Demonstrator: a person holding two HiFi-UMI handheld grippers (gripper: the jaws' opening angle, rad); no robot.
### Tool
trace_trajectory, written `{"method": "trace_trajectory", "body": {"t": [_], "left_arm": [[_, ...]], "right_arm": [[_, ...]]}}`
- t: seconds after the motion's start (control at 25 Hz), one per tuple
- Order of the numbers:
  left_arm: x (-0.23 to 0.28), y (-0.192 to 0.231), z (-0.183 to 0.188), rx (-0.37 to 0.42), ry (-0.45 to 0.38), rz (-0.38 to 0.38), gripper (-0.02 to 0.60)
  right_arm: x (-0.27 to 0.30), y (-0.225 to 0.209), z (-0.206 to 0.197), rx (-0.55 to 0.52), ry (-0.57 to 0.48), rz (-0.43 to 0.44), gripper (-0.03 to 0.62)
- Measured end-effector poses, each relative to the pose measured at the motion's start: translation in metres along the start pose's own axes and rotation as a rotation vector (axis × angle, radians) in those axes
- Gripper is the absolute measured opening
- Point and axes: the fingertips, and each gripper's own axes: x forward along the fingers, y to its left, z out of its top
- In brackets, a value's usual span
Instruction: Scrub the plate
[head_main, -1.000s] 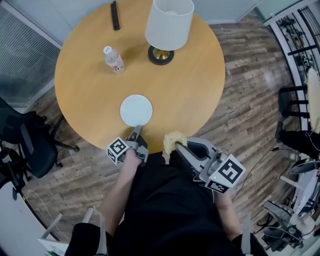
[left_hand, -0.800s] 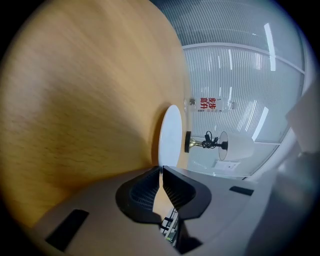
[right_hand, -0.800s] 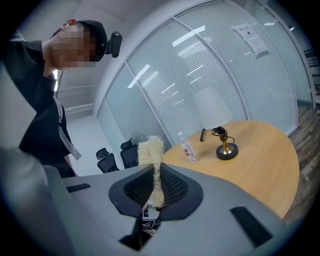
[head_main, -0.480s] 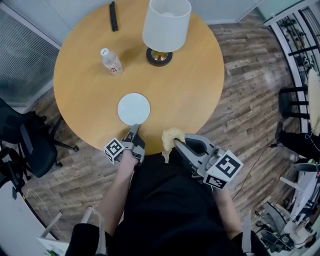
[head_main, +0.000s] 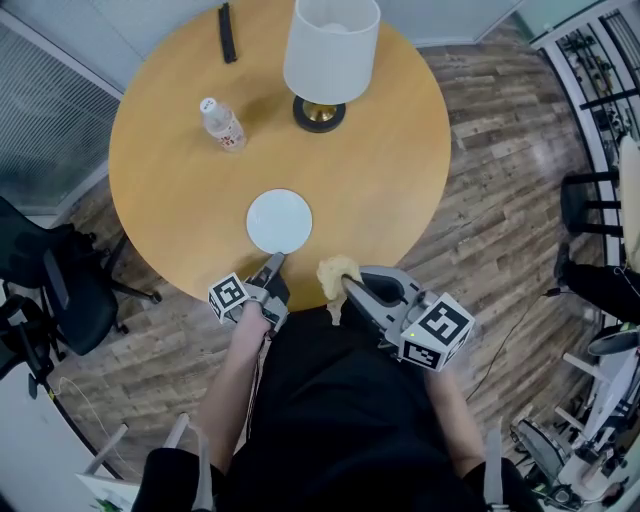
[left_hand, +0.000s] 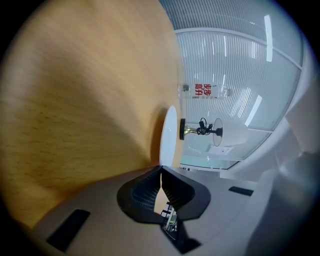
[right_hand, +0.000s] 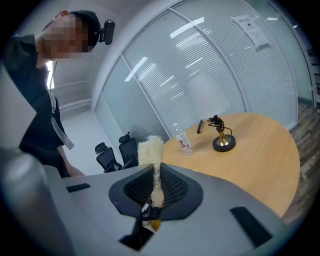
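Plate (head_main: 279, 221) lies flat on the table (head_main: 390, 170), just ahead of the left gripper (head_main: 276, 259), whose jaws are closing on its near rim. It looks thin, stiff, glazed and breakable, likely to skate on smooth wood, so a rim pinch seems the right steadying hold. The right gripper (head_main: 344, 284), beside the left, pinches a soft, fluffy scrubber (head_main: 335, 270), which is clear of the plate.

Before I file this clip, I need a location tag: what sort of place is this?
Probably an office meeting room: glass partition walls with blinds, black office chairs, a round wooden table.
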Motion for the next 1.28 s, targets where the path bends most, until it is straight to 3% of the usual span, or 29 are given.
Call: {"method": "trace_trajectory", "body": {"t": [0.16,0.36,0.56,0.92,1.16,1.28], "left_arm": [[0.002,-0.001,-0.010,0.028,0.067,0.005,0.018],[0.003,-0.008,-0.025,0.077,0.159,-0.040,0.018],[-0.006,0.006,-0.044,0.116,0.272,0.060,0.017],[-0.015,0.012,-0.068,0.159,0.388,0.092,0.018],[-0.022,0.015,-0.085,0.198,0.445,0.127,0.017],[-0.025,0.017,-0.085,0.209,0.449,0.143,0.017]], "right_arm": [[0.012,-0.015,-0.018,-0.029,0.063,-0.031,0.029],[0.044,-0.042,-0.057,-0.162,0.229,-0.105,0.029],[0.088,-0.049,-0.097,-0.296,0.381,-0.113,0.029],[0.132,-0.055,-0.162,-0.587,0.630,-0.139,0.029],[0.143,-0.053,-0.178,-0.775,0.711,-0.157,0.029],[0.151,-0.064,-0.175,-0.808,0.720,-0.201,0.029]]}}
